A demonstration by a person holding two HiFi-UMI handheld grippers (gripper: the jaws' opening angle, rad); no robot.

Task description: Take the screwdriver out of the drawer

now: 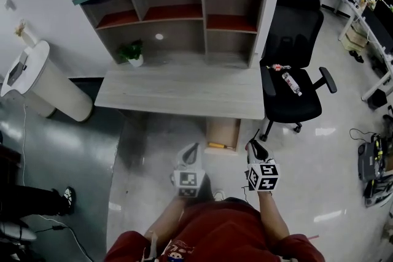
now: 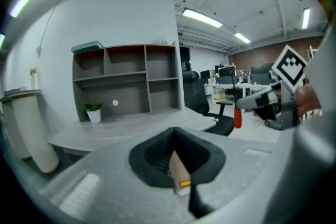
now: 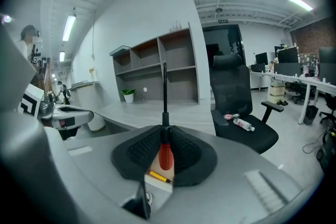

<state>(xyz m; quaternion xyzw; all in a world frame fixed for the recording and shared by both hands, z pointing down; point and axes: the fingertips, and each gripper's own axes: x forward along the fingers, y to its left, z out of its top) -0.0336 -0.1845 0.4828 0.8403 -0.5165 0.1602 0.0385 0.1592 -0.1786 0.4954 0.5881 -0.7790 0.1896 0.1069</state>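
Observation:
My right gripper [image 1: 254,146] [image 3: 164,132] is shut on a red-handled screwdriver [image 3: 165,153]; its thin dark shaft [image 3: 164,92] stands upright above the jaws. It hangs just right of the open wooden drawer [image 1: 222,134] under the desk. A yellow tool [image 1: 219,145] [image 3: 158,176] still lies in that drawer. My left gripper [image 1: 191,154] [image 2: 174,132] is shut with nothing in it, just left of the drawer, and the yellow tool [image 2: 184,183] shows below its pads. The left gripper view catches the right gripper [image 2: 265,105] with the red handle [image 2: 238,118].
A grey desk [image 1: 184,92] with a shelf hutch [image 1: 178,9] stands ahead, a small potted plant [image 1: 132,53] on it. A black office chair [image 1: 295,95] with bottles on its seat is at the right. A white bin [image 1: 43,80] is at the left.

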